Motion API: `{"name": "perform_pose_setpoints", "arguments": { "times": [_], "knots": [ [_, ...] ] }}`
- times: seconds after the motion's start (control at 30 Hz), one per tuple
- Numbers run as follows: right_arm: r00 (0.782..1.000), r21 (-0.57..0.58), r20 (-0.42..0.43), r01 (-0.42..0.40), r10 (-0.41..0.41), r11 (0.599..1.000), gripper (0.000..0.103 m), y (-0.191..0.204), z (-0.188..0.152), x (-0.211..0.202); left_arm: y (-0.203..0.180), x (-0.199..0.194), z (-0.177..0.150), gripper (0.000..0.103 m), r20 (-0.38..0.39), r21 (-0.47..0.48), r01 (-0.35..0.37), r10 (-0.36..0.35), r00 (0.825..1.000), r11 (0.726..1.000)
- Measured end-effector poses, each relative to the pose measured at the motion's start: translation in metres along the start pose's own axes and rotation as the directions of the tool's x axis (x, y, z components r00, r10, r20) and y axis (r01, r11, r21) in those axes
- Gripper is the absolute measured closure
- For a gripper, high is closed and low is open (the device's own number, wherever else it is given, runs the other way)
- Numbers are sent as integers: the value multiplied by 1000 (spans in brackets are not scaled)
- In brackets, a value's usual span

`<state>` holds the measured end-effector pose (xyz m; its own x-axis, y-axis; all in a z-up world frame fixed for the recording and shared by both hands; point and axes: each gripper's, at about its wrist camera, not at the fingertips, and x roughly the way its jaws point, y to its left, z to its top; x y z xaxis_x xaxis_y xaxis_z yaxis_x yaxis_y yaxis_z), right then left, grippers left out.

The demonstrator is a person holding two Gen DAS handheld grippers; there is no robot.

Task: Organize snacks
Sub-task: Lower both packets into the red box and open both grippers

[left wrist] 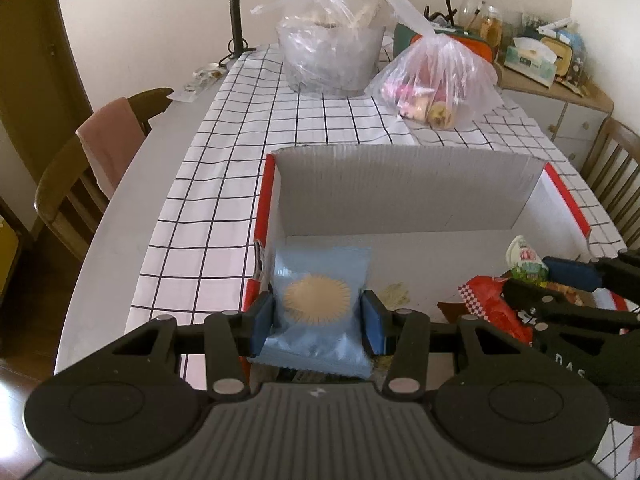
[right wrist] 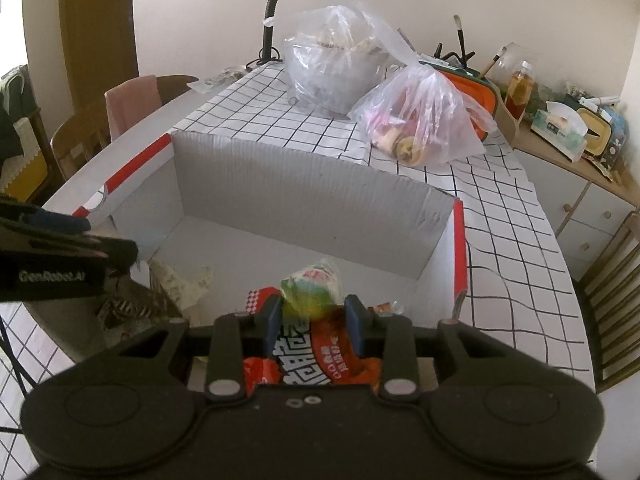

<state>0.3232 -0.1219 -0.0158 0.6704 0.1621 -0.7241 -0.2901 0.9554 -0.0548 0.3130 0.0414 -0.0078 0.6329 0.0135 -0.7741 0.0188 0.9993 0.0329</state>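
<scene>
The tabletop [left wrist: 120, 216] is a pale oval surface, partly covered by a white cloth with a black grid [left wrist: 256, 120]. Wooden chairs stand around it, one with a pink towel [left wrist: 108, 136] draped over its back.

On the cloth sits an open cardboard box [left wrist: 400, 188] with red-edged side walls and a raised grey back flap. Beyond it, well apart from the box, lie two clear plastic bags of snacks: a larger one [left wrist: 332, 56] near the lamp stem [left wrist: 236, 12], and a smaller one with pink wrappers [left wrist: 436, 80] beside it.

Inside the box, at its left corner, the left tool [left wrist: 318, 320] is clamped on a pale blue packet with a round golden print [left wrist: 320, 300], its blue pads pressing both edges.

At the box's right side, the right tool [right wrist: 314, 322] has a small green-and-white packet [right wrist: 310, 288] between its fingers, above a red snack bag [right wrist: 328, 364]; whether the pads press on the small packet cannot be told.
</scene>
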Motion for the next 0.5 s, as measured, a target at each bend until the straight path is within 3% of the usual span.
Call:
{"name": "perform_pose_setpoints", "arguments": {
  "times": [0.13, 0.27, 0.5],
  "knots": [
    [1000, 11, 3, -3, 3, 1000, 66, -1, -1, -1, -3, 5, -3, 56, -5, 16, -1, 1, 1000, 1000],
    [1000, 29, 11, -9, 9, 1000, 58, -4, -1, -5, -5, 6, -5, 56, -4, 12, 6, -6, 1000, 1000],
    [999, 47, 36, -31, 29, 998, 48, -7, -3, -24, -5, -9, -7, 41, 28, 14, 32, -32, 999, 999]
  ]
}}
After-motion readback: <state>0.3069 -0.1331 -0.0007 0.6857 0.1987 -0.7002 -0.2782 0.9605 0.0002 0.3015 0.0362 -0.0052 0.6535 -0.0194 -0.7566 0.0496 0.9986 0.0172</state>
